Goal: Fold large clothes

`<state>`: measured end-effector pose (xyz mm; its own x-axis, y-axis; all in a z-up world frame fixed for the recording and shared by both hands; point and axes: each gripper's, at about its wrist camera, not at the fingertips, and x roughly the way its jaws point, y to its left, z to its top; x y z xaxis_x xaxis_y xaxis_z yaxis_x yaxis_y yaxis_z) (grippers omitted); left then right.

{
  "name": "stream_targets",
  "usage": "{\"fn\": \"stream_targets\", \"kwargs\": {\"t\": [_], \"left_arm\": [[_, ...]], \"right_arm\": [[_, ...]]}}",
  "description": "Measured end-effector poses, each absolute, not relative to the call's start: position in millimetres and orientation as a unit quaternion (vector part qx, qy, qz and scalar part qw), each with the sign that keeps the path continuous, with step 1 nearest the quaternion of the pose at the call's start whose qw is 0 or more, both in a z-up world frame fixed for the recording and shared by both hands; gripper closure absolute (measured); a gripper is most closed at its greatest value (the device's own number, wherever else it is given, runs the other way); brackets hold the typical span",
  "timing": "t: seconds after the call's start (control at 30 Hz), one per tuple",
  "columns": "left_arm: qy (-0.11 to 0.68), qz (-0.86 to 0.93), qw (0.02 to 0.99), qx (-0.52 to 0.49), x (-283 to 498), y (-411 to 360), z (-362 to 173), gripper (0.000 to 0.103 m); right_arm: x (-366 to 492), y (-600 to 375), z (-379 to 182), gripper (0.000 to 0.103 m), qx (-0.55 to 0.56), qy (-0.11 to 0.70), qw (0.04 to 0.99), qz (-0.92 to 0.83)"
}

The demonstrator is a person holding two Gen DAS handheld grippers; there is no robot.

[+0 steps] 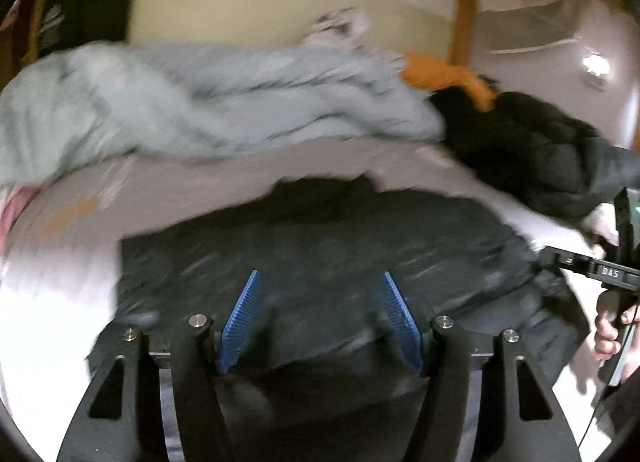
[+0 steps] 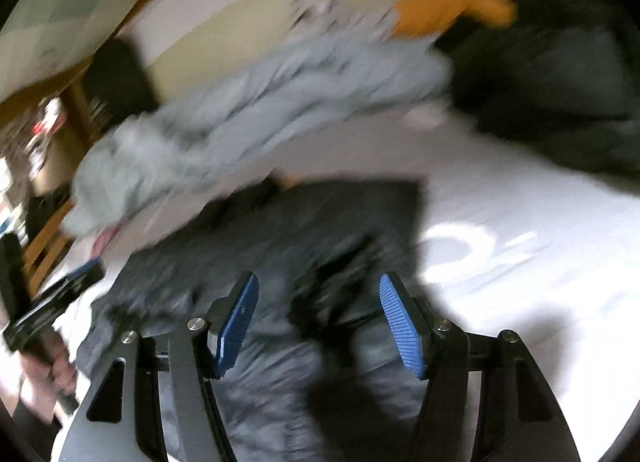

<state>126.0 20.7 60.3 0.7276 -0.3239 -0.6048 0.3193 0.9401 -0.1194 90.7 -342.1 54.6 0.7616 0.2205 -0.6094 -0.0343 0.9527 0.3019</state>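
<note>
A dark grey garment (image 1: 320,246) lies spread on the white bed (image 1: 60,282) right below me, its far edge straight and its near part rumpled. Beyond it a pale blue-grey garment (image 1: 200,105) stretches crumpled across the bed, with an orange piece (image 1: 444,77) and a bunched black garment (image 1: 532,141) at its right end.

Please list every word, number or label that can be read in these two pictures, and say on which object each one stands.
"DAS": white letters on the black body of the right claw, seen in the left wrist view.
Small mark left of it on the same bar: too blurred to read.
Right wrist view: no readable text; the picture is motion-blurred.
</note>
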Motion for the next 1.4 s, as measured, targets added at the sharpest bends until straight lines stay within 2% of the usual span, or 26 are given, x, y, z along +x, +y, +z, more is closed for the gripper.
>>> {"fn": "stream_targets", "kwargs": {"t": [0.07,0.2,0.27,0.43,0.63,0.73,0.8,0.87,0.9,0.97,1.03,1.13,1.17,1.33,1.37,1.4], "left_arm": [[0.357,-0.144,0.923,0.000,131,40,46,0.041],[0.424,-0.083,0.902,0.007,147,69,7,0.043],[0.428,-0.072,0.901,-0.010,153,79,-1,0.046],[0.447,-0.058,0.893,0.007,172,75,-17,0.047],[0.445,-0.055,0.894,0.013,183,68,-23,0.047],[0.419,-0.069,0.906,-0.002,171,76,-17,0.047],[0.399,-0.074,0.914,-0.006,159,81,-8,0.047],[0.376,-0.076,0.924,-0.002,147,85,3,0.045],[0.360,-0.076,0.930,0.001,137,89,10,0.043],[0.338,-0.077,0.938,0.001,123,95,21,0.037],[0.327,-0.072,0.942,-0.003,111,104,31,0.021],[0.327,-0.059,0.943,-0.013,103,119,36,0.010],[0.331,-0.055,0.942,-0.018,101,124,35,0.009],[0.388,-0.077,0.917,-0.053,107,142,3,0.009],[0.407,-0.096,0.906,-0.059,111,142,-7,0.012],[0.418,-0.113,0.899,-0.061,113,141,-13,0.023]], "right_arm": [[106,-327,42,0.039,0.109,0.380,0.917,0.059],[129,-316,22,0.080,0.079,0.418,0.904,0.043],[138,-313,23,0.089,0.063,0.415,0.907,0.038],[159,-303,35,0.090,0.004,0.396,0.918,0.014],[180,-311,5,0.090,0.006,0.443,0.896,0.002],[174,-315,14,0.082,-0.001,0.426,0.905,-0.005],[164,-316,25,0.071,-0.020,0.404,0.914,-0.023],[155,-317,34,0.065,-0.032,0.385,0.921,-0.042],[150,-318,41,0.056,-0.033,0.376,0.925,-0.046],[139,-319,50,0.044,-0.024,0.363,0.931,-0.038],[124,-319,59,0.037,-0.018,0.348,0.937,-0.035],[100,-325,69,0.020,-0.006,0.335,0.941,-0.041],[94,-330,71,0.018,0.005,0.335,0.941,-0.043],[68,-360,59,0.018,0.053,0.351,0.932,-0.078],[66,-364,54,0.018,0.054,0.359,0.928,-0.085],[67,-368,47,0.018,0.059,0.374,0.922,-0.087]]}}
